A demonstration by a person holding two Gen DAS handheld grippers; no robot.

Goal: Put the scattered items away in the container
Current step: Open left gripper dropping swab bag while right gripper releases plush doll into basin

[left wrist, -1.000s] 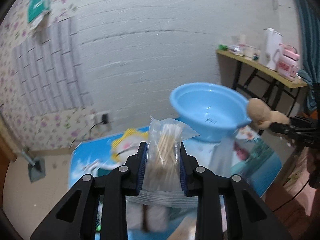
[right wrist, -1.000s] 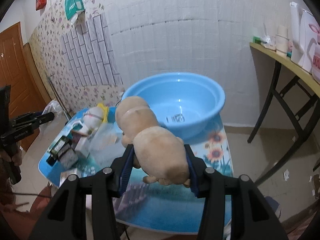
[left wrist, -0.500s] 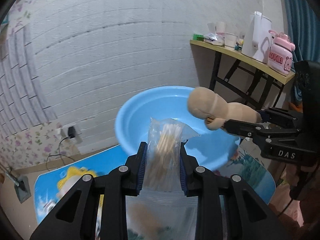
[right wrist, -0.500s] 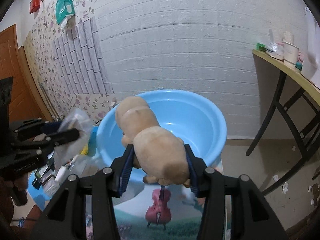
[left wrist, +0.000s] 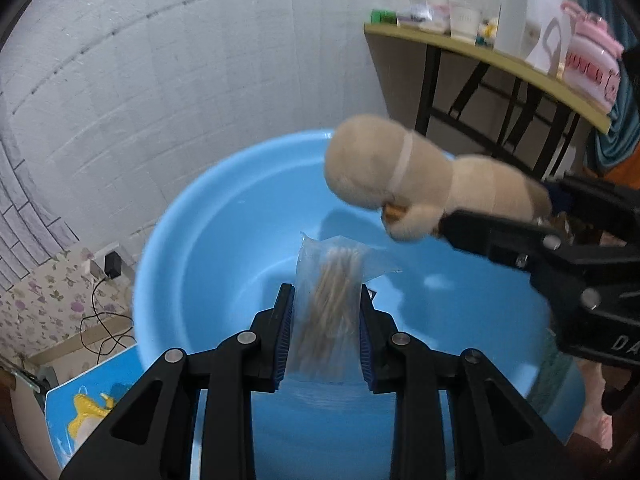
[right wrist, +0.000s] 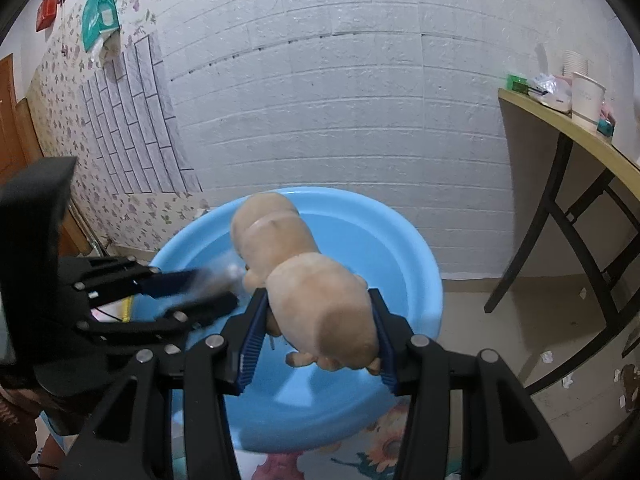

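Below both claws sits the blue basin (left wrist: 208,264), resting on a worktop (right wrist: 384,456) covered in a printed cartoon-and-flower sheet. Left claw (left wrist: 326,332): jaws drawn narrowly together, their blue pads pressing either side of a clear zip bag of cotton swabs (left wrist: 332,300); the bag stands upright between the pads and hangs above the basin's interior, not touching its floor. Right claw (right wrist: 318,332): jaws set wider, clamped on the rear body of a tan plush toy (right wrist: 304,280), whose head end projects forward over the basin. Seen from the left wrist, the plush toy (left wrist: 400,176) enters from the right, held above the far half of the basin, just beside and above the swab bag but apart from it. Seen from the right wrist, the left claw (right wrist: 192,292) reaches in from the left over the basin's near rim, its tip blurred. Background: white brick-pattern wall (right wrist: 340,100); a side table (left wrist: 480,56) with black legs against that wall, carrying cups, a white jug and a pink bottle; floral wallpaper at left.
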